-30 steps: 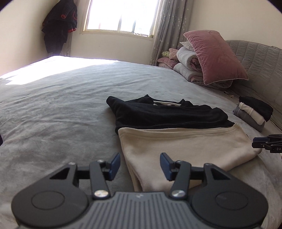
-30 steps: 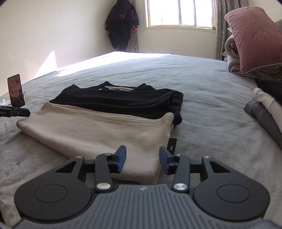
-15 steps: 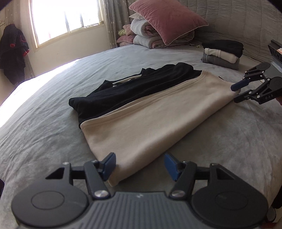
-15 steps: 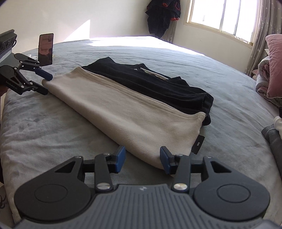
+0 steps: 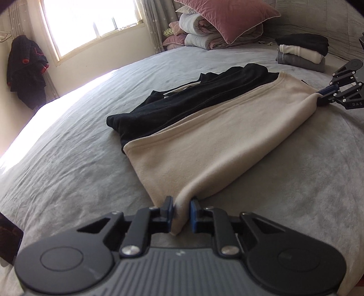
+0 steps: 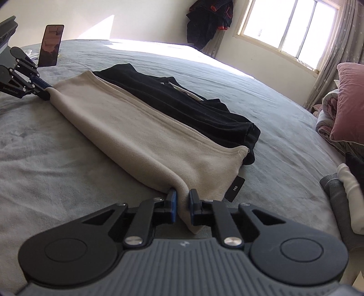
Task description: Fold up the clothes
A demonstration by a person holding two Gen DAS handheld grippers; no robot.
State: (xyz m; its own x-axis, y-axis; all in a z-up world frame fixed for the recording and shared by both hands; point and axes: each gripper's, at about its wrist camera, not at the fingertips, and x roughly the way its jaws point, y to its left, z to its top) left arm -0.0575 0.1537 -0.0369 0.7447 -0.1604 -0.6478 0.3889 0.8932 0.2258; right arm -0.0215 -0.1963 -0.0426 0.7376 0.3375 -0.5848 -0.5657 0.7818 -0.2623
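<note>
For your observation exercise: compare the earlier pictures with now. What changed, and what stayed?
Both jaws are closing: the left hand-held gripper and right hand-held gripper each pinch a near corner of the beige garment. The black garment and folded stack stayed put.

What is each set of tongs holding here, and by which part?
Both are closing on the beige garment: left tongs pinch one near corner of its folded edge, right tongs the opposite near corner.

Beige garment (image 5: 204, 145); black garment (image 5: 193, 100); grey bedspread (image 5: 68, 159); pink pillow (image 5: 227, 16); blue pads (image 5: 193, 211)
</note>
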